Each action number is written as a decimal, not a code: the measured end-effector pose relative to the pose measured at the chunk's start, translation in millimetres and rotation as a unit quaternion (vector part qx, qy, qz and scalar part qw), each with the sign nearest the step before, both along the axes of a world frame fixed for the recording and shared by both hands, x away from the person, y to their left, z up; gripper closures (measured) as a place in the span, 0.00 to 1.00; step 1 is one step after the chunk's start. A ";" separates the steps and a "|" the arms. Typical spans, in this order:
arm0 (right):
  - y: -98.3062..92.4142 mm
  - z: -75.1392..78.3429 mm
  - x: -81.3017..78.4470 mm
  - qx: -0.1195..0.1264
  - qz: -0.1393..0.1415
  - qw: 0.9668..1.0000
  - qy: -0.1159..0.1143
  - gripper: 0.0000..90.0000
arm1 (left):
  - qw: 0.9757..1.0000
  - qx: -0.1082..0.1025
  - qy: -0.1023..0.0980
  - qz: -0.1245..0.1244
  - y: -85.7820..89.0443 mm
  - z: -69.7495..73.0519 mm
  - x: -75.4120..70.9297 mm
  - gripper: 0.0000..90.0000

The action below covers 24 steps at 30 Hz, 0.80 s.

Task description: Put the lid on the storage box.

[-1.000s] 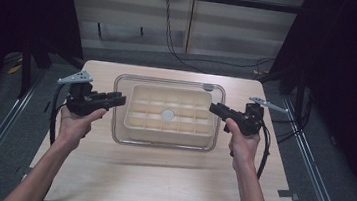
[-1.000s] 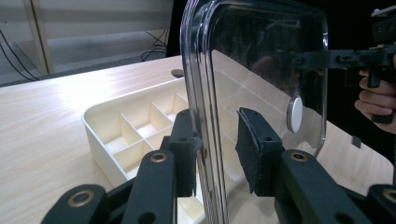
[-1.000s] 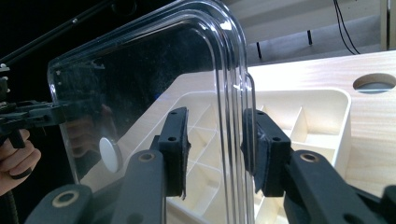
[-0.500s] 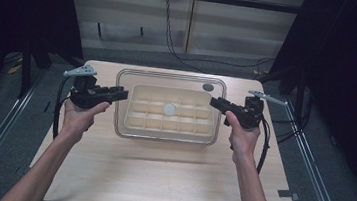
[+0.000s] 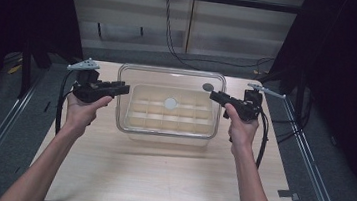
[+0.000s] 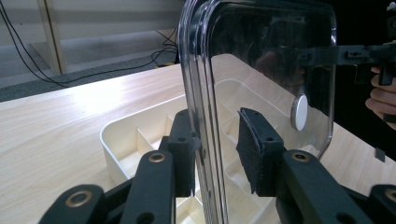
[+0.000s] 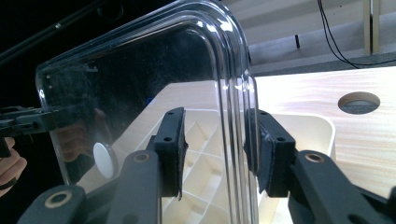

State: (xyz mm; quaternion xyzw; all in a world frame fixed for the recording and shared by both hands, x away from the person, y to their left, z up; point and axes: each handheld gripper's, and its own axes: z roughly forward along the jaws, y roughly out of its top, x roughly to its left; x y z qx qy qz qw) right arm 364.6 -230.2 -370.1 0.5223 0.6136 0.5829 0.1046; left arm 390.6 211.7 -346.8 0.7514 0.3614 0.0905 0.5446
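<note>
Near bench [image 5: 158,179] bare, with wide room at front and both sides. Midway, held over tray [image 5: 164,124], off its walls: clear lid [image 5: 171,79]. Left tool [image 5: 125,89] nipped almost shut on lid's left rim. Right tool [image 5: 214,95] clamped on right rim, jaws just been opening slightly, lid between them. In right gripper view, farther off: round hole [image 7: 358,101] in bench beyond tray.
</note>
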 end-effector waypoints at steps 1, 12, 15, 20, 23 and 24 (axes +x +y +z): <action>0.2 -0.3 0.9 0.002 -0.001 1.000 0.002 0.66 | 1.000 -0.003 0.003 0.003 -0.6 -1.5 2.6 0.75; -0.2 -7.4 15.0 0.000 -0.009 1.000 0.009 0.65 | 1.000 0.005 0.011 0.010 -3.7 -8.3 16.2 0.74; 0.8 -8.5 16.7 -0.001 -0.012 1.000 0.007 0.66 | 1.000 0.000 0.017 0.015 -4.0 -10.6 21.4 0.74; -1.3 -12.7 19.4 -0.003 -0.011 1.000 0.019 0.66 | 1.000 0.006 0.022 0.013 -6.3 -16.5 23.7 0.73; -1.3 -13.0 20.4 -0.006 -0.010 1.000 0.018 0.66 | 1.000 0.005 0.025 0.015 -7.7 -18.2 27.0 0.72; -1.6 -13.5 21.1 -0.007 -0.012 1.000 0.019 0.66 | 1.000 0.007 0.025 0.016 -8.3 -18.8 28.5 0.72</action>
